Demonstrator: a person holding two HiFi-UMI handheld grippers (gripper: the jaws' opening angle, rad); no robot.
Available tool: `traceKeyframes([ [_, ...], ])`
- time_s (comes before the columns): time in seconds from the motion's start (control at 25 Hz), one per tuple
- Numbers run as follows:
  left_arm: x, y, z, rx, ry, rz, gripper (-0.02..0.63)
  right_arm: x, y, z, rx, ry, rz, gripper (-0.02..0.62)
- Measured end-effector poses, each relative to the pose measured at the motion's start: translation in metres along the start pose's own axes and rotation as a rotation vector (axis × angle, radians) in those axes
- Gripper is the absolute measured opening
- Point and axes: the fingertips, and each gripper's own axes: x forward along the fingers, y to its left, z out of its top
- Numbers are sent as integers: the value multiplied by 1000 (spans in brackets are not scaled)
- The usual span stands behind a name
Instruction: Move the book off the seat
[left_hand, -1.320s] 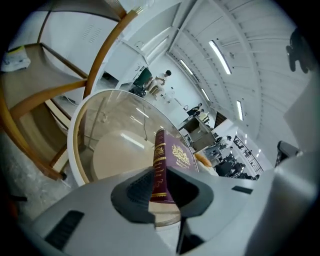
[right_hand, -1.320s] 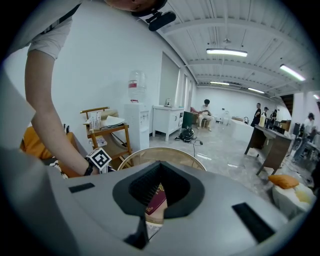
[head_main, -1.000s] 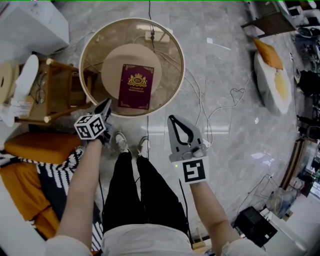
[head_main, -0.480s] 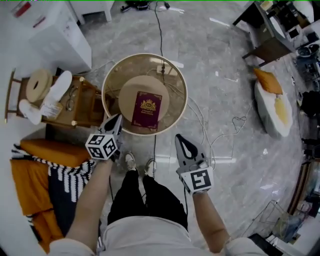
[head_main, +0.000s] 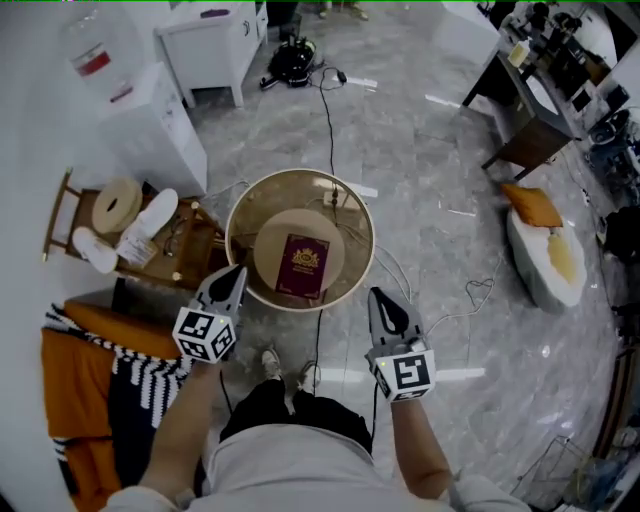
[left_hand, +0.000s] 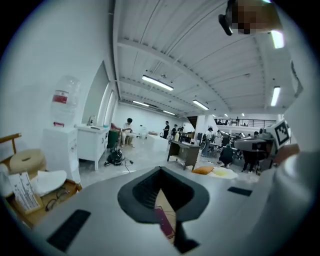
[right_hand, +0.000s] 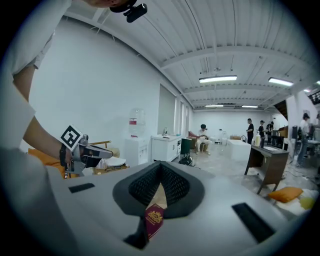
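A: Book position?
B: Maroon book (head_main: 303, 266) with a gold crest lies flat on the round tan seat (head_main: 272, 250), inside the wide ring frame (head_main: 300, 172) around it. Nothing touches it.
A: Left claw?
B: Left gripper (head_main: 238, 270) is fully closed, tips meeting, nothing held. In the head view it sits at the ring's lower-left edge, apart from the book. Its own view shows the book only through the window behind the closed tips.
A: Right one?
B: Right gripper (head_main: 378, 292) is the same: jaws together, empty, just off the ring's lower-right edge. The book shows through its jaw window too.
A: Anything else nearby?
B: Wooden chair (head_main: 190, 245) just left of the ring, carrying a tan roll (head_main: 117, 205) and some white items. A black cable (head_main: 325, 110) runs across the marble floor (head_main: 430, 150) to the ring. The person's shoes (head_main: 272, 363) are right below it.
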Motion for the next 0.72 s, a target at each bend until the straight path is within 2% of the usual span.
traceKeyframes([
  [0.12,-11,-8,28,62,-45,14,17,-13,-10,16,-6,-30,-27,21],
  [0.36,-34,-24,81,165,-133,6,17,-40,-31,33,9,2,-100,21],
  [0.6,-55,-36,104,234,-182,-6,17,-65,-43,36,-22,-53,-137,21],
  [0.72,-69,-36,111,247,-207,11,17,-75,-45,37,-24,-44,-157,21],
])
